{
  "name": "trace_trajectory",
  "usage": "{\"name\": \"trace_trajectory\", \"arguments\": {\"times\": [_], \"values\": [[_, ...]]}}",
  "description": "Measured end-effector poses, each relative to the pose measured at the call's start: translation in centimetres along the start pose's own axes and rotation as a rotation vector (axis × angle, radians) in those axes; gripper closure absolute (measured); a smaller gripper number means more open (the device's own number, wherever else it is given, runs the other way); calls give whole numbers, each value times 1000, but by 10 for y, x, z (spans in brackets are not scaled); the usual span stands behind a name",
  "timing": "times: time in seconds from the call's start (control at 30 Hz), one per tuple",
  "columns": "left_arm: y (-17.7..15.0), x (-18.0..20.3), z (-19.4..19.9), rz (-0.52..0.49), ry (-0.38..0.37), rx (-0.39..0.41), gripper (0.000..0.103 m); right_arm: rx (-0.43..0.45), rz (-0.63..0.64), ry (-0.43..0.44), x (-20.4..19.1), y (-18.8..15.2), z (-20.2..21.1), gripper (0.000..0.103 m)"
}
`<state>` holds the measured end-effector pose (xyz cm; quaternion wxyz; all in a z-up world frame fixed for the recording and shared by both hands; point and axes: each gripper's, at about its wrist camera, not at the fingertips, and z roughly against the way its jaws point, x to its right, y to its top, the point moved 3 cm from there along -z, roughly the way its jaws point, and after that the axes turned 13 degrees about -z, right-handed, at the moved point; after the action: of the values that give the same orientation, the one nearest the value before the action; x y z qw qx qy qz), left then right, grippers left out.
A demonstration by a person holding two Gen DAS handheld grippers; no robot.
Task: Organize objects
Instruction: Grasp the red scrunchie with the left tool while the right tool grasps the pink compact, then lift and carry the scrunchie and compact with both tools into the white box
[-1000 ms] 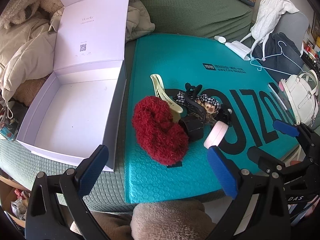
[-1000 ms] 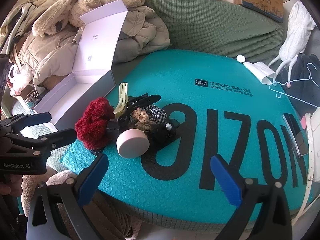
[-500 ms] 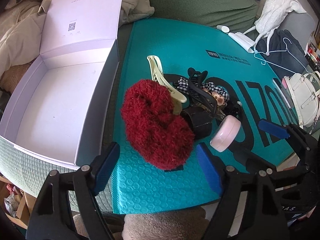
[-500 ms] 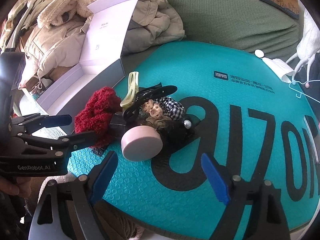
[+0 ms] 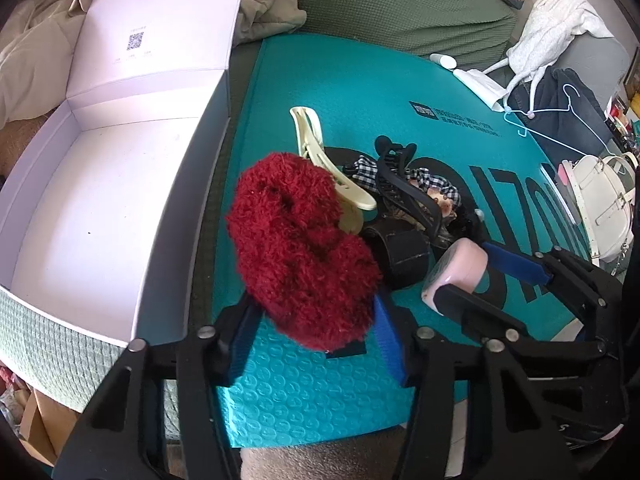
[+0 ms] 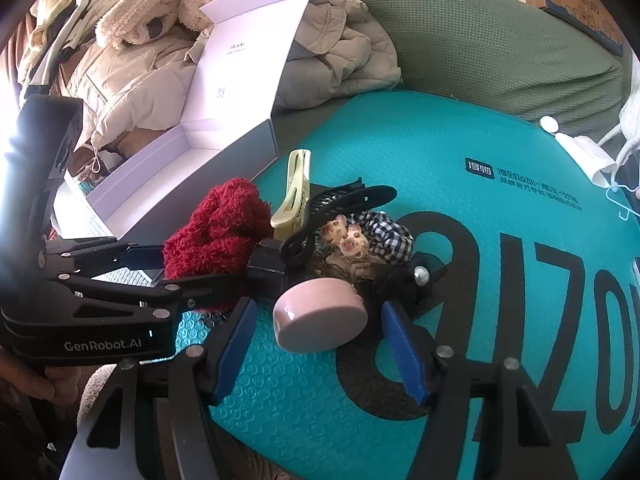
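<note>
Left gripper (image 5: 316,338) fingers closing around red fluffy scrunchie (image 5: 300,248) on the teal mat (image 5: 320,80): soft, light, compressible; grab mid-bulk. Right gripper (image 6: 320,344) closing, pads apart from pink round case (image 6: 320,320): rigid, smooth, possibly slippery.

- The left gripper (image 5: 316,336) is matte black plastic with two angular fingers, each lined on its inner face with a blue pad (image 5: 386,330).
- Round silver screw heads stud its finger links.
- In the right wrist view its black body carries white "GenRobot.AI" lettering.
- The right gripper (image 6: 320,354) is the same build: black linkage arms, blue pads (image 6: 404,354), silver screws at the pivots.
- A hand (image 6: 28,380) shows behind the left gripper's body.
</note>
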<state>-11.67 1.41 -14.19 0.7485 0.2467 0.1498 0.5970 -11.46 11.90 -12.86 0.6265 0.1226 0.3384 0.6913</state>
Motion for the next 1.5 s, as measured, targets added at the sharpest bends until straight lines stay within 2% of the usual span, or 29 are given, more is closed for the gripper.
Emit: {"name": "trace_trajectory", "arguments": {"times": [0.03,0.17,0.57,0.7,0.8,0.87,0.9,1.0,1.17,1.23,1.3,1.4,1.43,1.47,1.5], "values": [[0,1,-1,2,-11,-5,58,1,6,-5,-1,-1,-1,52],[-2,8,-3,-6,-37,-7,68,1,13,5,-1,-3,2,52],[-11,22,24,-47,-111,-22,69,-15,21,-42,14,-9,22,52],[-18,22,28,-62,-99,-38,68,-34,27,-53,16,-12,21,52],[-22,19,23,-59,-79,-61,60,-29,22,-58,17,-13,18,52],[-22,17,19,-58,-54,-76,37,-30,25,-55,16,-13,16,52],[-22,16,17,-60,-38,-79,35,-37,27,-54,16,-13,13,51],[-20,14,15,-57,-43,-49,35,-64,32,-70,16,-17,4,51],[-15,11,4,-31,-47,-50,30,-71,5,-63,20,-17,-8,51],[-14,10,-1,-19,-54,-50,30,-64,-8,-60,22,-16,-9,42],[-14,8,-4,-14,-54,-43,29,-50,-12,-50,22,-15,-10,39],[-13,7,-5,-23,-63,-27,29,-52,-13,-53,24,-17,-13,39],[-14,7,-5,-25,-73,-24,35,-52,-15,-55,24,-17,-13,44],[-14,7,-3,-25,-85,-19,49,-47,-12,-53,23,-18,-12,50],[-15,6,-2,-22,-90,-19,55,-45,-10,-54,23,-18,-10,52]]}}
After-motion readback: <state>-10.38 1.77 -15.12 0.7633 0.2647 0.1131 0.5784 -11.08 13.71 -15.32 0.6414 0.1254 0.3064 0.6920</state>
